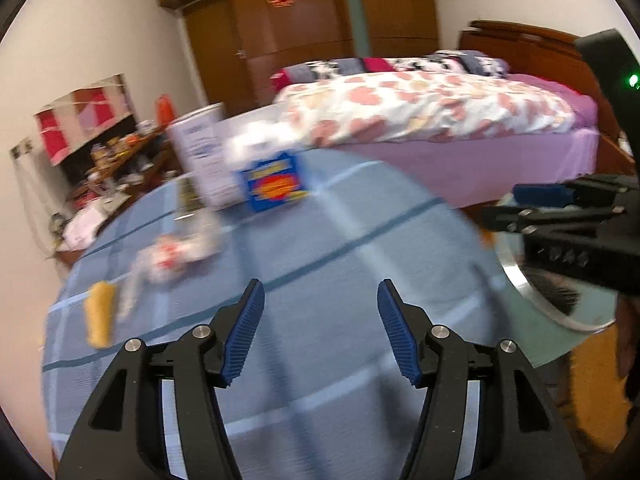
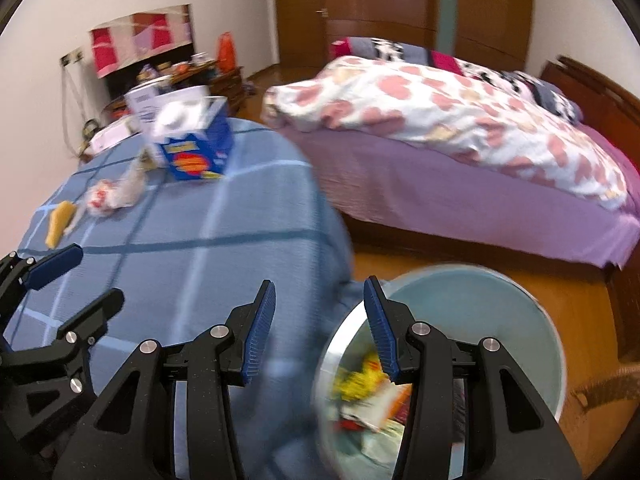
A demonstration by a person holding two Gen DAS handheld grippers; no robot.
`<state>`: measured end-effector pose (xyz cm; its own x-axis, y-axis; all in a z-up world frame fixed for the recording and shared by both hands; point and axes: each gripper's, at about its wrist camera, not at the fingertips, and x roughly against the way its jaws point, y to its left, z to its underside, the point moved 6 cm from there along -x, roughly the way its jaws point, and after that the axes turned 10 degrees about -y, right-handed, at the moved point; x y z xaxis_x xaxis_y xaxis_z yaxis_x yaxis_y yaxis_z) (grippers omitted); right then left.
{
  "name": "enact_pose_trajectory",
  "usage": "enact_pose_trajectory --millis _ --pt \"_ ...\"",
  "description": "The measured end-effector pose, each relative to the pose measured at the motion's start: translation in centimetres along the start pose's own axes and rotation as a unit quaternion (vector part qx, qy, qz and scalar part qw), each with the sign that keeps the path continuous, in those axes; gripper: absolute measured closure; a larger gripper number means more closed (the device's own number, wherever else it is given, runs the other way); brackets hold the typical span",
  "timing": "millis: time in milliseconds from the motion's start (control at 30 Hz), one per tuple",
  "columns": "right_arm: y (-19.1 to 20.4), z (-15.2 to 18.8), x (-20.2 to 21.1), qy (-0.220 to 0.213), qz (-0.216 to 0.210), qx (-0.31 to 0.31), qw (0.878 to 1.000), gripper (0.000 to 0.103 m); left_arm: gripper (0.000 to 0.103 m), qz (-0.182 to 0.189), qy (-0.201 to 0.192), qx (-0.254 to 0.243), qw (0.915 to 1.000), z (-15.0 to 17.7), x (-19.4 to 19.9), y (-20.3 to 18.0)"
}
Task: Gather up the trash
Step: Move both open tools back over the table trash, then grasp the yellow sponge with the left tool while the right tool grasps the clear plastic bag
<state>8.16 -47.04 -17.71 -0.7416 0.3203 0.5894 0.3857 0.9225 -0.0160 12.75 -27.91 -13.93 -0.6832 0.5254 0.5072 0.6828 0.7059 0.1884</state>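
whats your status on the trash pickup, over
Left gripper and right gripper both open, empty. Trash bin holds wrappers; yellow wrapper and crumpled bag on the tablecloth. Path clear.

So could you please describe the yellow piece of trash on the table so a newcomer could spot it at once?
Start at the table with the blue checked cloth beside the bed. Along its left edge, nearer the camera than the blue box and crumpled white wrappers, lies the yellow wrapper, the only yellow, elongated item there.
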Motion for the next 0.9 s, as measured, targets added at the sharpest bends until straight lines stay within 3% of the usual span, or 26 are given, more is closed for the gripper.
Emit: enact_pose_trajectory --millis 167,400,600,900 --pt "5.7 -1.8 -1.6 -0.003 -0.036 0.035 0.999 0.055 0.041 -0.072 0.017 0.023 0.9970 2.0 0.5 8.4" --pt "14.8 -4.1 -4.9 -0.003 -0.081 0.082 0.993 0.055 0.038 -0.178 0.047 0.076 0.9799 4.8 -0.1 20.6" --pt "20.3 -5.8 -7.9 0.002 -0.100 0.102 0.990 0.055 0.038 -0.187 0.063 0.107 0.9744 4.6 -2.7 25.0" --pt "23.5 -7.0 -10.9 0.012 -0.109 0.106 0.988 0.055 0.039 -0.170 0.089 0.102 0.9760 4.3 -6.6 25.1"
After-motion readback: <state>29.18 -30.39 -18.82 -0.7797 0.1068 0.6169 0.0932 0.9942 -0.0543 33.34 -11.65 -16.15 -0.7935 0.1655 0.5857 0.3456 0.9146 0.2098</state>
